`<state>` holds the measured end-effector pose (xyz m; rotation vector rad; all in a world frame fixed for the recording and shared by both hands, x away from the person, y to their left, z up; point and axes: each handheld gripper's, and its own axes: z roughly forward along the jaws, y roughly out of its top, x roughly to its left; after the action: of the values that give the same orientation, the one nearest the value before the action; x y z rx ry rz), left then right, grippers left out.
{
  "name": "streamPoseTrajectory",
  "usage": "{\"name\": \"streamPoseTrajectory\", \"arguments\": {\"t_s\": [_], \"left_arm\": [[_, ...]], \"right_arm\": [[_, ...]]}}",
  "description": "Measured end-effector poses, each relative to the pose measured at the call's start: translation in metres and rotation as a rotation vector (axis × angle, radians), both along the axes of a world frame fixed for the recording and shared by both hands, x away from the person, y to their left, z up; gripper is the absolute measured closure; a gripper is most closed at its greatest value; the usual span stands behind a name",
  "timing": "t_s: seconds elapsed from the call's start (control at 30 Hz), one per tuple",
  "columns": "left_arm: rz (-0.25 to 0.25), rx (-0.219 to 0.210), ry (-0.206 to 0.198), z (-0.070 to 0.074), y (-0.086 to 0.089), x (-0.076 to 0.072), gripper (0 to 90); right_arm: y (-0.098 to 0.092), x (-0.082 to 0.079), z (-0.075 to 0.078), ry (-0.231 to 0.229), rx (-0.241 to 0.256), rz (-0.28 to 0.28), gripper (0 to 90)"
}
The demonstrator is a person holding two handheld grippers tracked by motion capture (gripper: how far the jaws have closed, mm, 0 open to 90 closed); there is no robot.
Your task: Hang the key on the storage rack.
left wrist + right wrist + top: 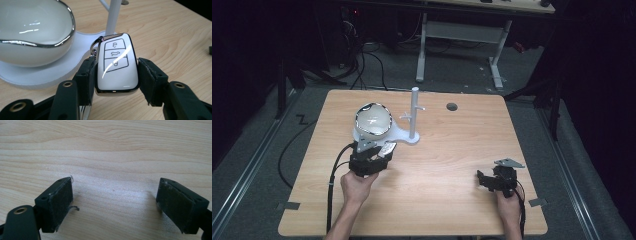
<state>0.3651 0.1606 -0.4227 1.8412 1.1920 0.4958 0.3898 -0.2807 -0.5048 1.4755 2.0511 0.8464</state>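
No words or numbers are readable; the car key (117, 65) bears three button icons, seemingly lock symbols.

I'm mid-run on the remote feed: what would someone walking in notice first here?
Probably the glossy white car key clamped between the left gripper's pads, near the table's middle left. Just beyond it sits a shiny white bowl with a chrome rim on a white stand with an upright post. The right gripper hovers open over bare wood.
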Motion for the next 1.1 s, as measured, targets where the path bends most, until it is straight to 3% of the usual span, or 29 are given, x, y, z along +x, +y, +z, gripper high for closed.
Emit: {"name": "streamPoseTrajectory", "arguments": {"t_s": [0.1, 0.5, 0.73, 1.1], "left_arm": [[-0.012, -0.024, -0.008, 0.006, 0.001, 0.001, 50.2], [-0.043, -0.048, -0.037, 0.029, 0.003, 0.006, 50.2], [-0.037, -0.086, -0.069, 0.046, 0.006, 0.010, 50.1], [-0.056, -0.115, -0.087, 0.065, 0.002, 0.025, 50.1]], "right_arm": [[0.000, 0.000, 0.000, 0.000, 0.000, 0.000, 14.0], [0.000, 0.000, 0.000, -0.001, -0.001, 0.002, 14.0], [0.000, 0.000, 0.000, 0.000, 0.000, 0.001, 14.0], [0.000, 0.000, 0.000, 0.000, 0.000, 0.001, 14.0]]}}
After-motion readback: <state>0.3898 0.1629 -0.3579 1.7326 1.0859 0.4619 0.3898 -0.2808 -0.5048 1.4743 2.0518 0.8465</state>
